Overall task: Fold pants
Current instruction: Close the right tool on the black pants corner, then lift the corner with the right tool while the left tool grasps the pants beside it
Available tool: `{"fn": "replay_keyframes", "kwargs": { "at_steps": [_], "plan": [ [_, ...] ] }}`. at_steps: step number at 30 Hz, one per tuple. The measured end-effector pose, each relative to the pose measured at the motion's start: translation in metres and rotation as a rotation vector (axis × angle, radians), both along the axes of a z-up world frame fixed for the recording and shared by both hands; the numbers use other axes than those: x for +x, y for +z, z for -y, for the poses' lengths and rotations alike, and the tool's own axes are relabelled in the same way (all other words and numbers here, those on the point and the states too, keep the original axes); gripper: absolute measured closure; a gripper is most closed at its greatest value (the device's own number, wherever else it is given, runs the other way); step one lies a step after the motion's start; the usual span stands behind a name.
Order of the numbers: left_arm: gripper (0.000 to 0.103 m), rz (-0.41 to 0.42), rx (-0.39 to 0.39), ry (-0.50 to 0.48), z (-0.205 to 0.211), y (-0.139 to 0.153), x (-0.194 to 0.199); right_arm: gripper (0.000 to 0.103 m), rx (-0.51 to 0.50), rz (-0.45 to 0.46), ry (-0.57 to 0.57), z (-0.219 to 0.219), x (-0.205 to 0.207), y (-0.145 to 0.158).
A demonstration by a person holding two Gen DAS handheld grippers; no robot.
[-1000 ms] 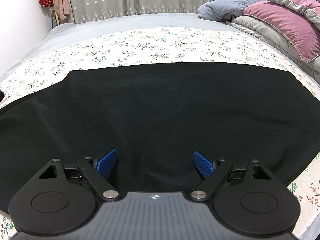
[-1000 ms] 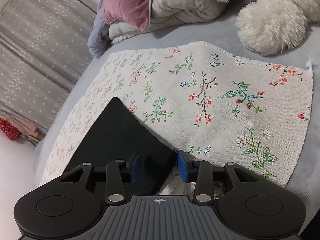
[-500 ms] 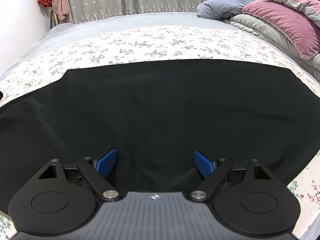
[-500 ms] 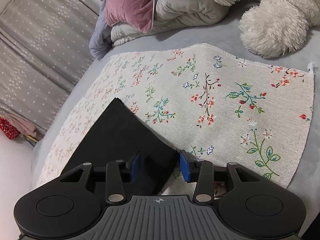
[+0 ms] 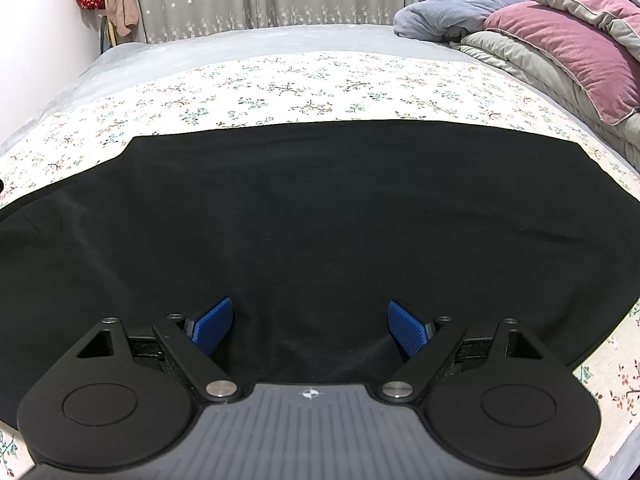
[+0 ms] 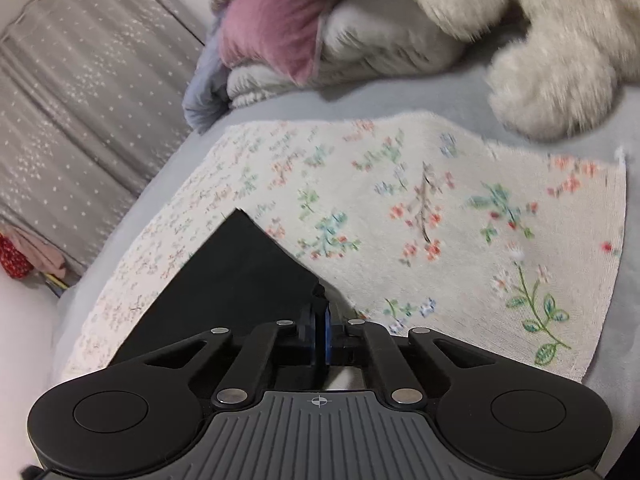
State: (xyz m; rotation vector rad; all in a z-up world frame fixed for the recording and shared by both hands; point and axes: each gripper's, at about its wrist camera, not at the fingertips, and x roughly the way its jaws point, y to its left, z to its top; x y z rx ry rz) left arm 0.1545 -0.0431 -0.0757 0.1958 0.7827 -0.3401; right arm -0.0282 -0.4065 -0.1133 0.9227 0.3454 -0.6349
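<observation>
The bed (image 5: 248,42) is carrying a floral cloth (image 5: 304,88), which is lying flat across its grey cover. The black pants (image 5: 320,216) are lying spread on the cloth. At the head end, a pink pillow (image 5: 576,56), a grey quilt (image 5: 516,56) and a blue blanket (image 5: 452,12) are resting stacked on the cover beside the cloth. A white plush toy (image 6: 556,80) is lying on the cover, touching the cloth's edge.
</observation>
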Motion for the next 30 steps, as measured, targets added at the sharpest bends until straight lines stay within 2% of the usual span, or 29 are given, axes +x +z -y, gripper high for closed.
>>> {"fn": "replay_keyframes", "kwargs": {
  "at_steps": [2, 6, 9, 10, 12, 15, 17, 19, 21, 24, 27, 29, 30],
  "plan": [
    [0.007, -0.006, -0.016, 0.003, -0.002, 0.002, 0.002, 0.099, -0.090, -0.012, 0.002, -0.011, 0.005, 0.010],
    [0.007, -0.017, -0.101, 0.016, -0.010, 0.011, 0.008, 0.099, -0.366, -0.071, 0.034, -0.044, 0.026, 0.035],
    [0.007, -0.029, -0.202, 0.025, -0.019, 0.020, 0.013, 0.099, -0.657, -0.103, 0.087, -0.088, 0.049, 0.054],
    [0.007, -0.038, -0.239, 0.027, -0.023, 0.022, 0.015, 0.099, -0.776, -0.101, 0.133, -0.109, 0.059, 0.059],
    [0.007, -0.071, -0.336, 0.038, -0.032, 0.024, 0.021, 0.099, -0.978, -0.072, 0.295, -0.160, 0.078, 0.062],
    [0.007, -0.154, -0.479, 0.066, -0.048, 0.020, 0.030, 0.099, -1.181, -0.116, 0.596, -0.241, 0.105, 0.044],
    [0.007, -0.203, -0.537, 0.085, -0.055, 0.014, 0.034, 0.099, -1.223, -0.168, 0.764, -0.281, 0.118, 0.026],
    [0.007, -0.242, -0.564, 0.090, -0.059, 0.008, 0.037, 0.099, -1.295, -0.209, 0.837, -0.309, 0.123, 0.012],
    [0.007, -0.273, -0.593, 0.094, -0.060, 0.003, 0.040, 0.099, -1.340, -0.217, 0.861, -0.324, 0.124, 0.007],
    [0.007, -0.304, -0.648, 0.090, -0.057, 0.002, 0.042, 0.099, -1.337, -0.205, 0.873, -0.327, 0.125, 0.007],
    [0.004, -0.325, -0.666, 0.059, -0.048, 0.000, 0.042, 0.098, -1.323, -0.217, 0.866, -0.325, 0.126, 0.007],
    [0.004, -0.312, -0.650, 0.042, -0.045, 0.001, 0.043, 0.095, -1.321, -0.230, 0.866, -0.325, 0.130, 0.005],
    [0.004, -0.304, -0.642, 0.036, -0.042, 0.002, 0.041, 0.085, -1.325, -0.242, 0.869, -0.325, 0.132, 0.005]
  ]
}}
